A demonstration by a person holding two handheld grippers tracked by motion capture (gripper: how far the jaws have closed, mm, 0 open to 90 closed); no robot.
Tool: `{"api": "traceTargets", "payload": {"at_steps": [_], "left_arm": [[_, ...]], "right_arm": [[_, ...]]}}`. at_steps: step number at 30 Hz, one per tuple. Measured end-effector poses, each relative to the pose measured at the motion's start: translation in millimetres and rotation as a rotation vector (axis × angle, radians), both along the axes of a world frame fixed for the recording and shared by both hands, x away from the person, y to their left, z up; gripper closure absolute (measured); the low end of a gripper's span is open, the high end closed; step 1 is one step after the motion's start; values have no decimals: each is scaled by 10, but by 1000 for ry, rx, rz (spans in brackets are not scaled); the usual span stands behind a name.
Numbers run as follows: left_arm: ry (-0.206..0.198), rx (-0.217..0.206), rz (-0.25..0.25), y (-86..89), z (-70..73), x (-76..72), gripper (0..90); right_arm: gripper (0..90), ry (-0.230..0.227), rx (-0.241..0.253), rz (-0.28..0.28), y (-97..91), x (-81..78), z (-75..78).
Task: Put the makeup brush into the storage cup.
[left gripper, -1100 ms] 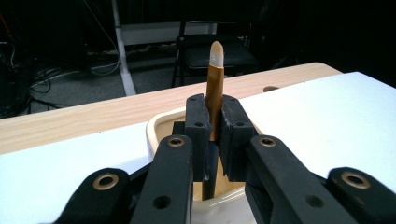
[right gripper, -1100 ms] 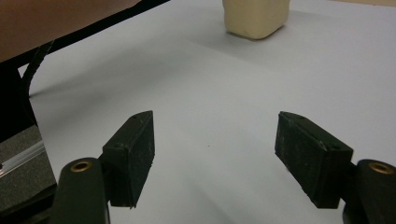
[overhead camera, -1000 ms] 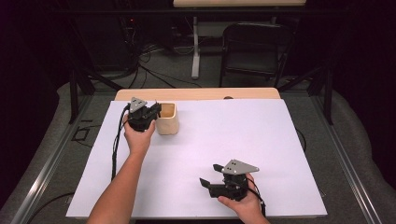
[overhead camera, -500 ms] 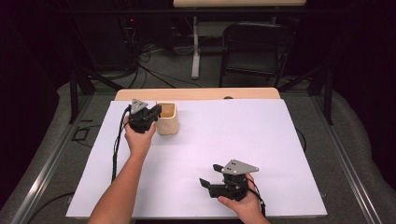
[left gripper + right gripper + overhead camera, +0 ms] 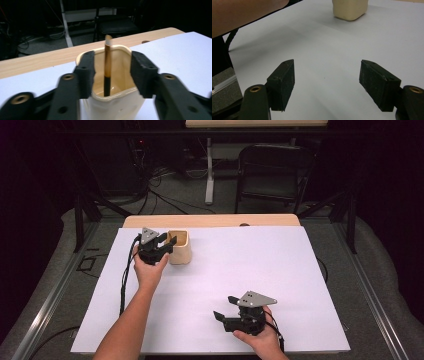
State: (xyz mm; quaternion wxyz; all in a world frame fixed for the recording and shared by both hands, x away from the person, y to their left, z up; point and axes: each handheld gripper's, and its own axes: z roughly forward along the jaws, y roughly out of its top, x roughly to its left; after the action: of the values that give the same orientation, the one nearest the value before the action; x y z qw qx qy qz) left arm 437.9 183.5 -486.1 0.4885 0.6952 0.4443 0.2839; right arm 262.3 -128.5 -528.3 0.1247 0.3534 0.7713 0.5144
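**A:** What does the surface look like?

**B:** A wooden worktop point(image 5: 210, 221) carries a large white sheet point(image 5: 250, 285) that covers nearly all of it; a bare strip of wood shows along the far edge, with a small dark hole in it. The sheet is plain, smooth and unmarked.

**A:** And what sits on it?

**B:** A cream cup point(image 5: 178, 247) with rounded corners stands upright near the far left corner of the sheet. In the left gripper view a thin stick point(image 5: 107, 65), pale at the top, brown in the middle and black below, stands inside it, blurred.

**A:** Where are the tongs?

**B:** The left tongs point(image 5: 165, 242) are held at the cup's left side, over its rim. Their jaws have just been opening and now stand apart, one each side of the stick without touching it, so they are released. The right tongs point(image 5: 225, 309) rest near the front edge, well apart from the cup, jaws spread wide with nothing between them.

**A:** And the room?

**B:** Dark. Behind the worktop stand a black folding chair point(image 5: 272, 172) and the white leg point(image 5: 210, 170) of another table, with cables point(image 5: 165, 185) trailing across a grey floor point(image 5: 380, 270). Metal rails point(image 5: 372, 295) run along both sides.
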Motion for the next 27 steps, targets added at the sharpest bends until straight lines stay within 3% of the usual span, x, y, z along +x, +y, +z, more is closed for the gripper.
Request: {"api": "traceTargets", "payload": {"at_steps": [4, 8, 20, 27], "left_arm": [[-9, 2, 11, 17, 37, -39, 374], [-6, 4, 6, 35, 71, -84, 339], [16, -10, -13, 60, 107, -184, 300], [17, 11, -33, 59, 127, -257, 312]], "right_arm": [[283, -2, -1, 1, 5, -3, 1], [283, -2, 0, 0, 2, -4, 3], [283, -7, -6, 0, 6, -5, 2], [283, -7, -10, 1, 11, -5, 1]]}}
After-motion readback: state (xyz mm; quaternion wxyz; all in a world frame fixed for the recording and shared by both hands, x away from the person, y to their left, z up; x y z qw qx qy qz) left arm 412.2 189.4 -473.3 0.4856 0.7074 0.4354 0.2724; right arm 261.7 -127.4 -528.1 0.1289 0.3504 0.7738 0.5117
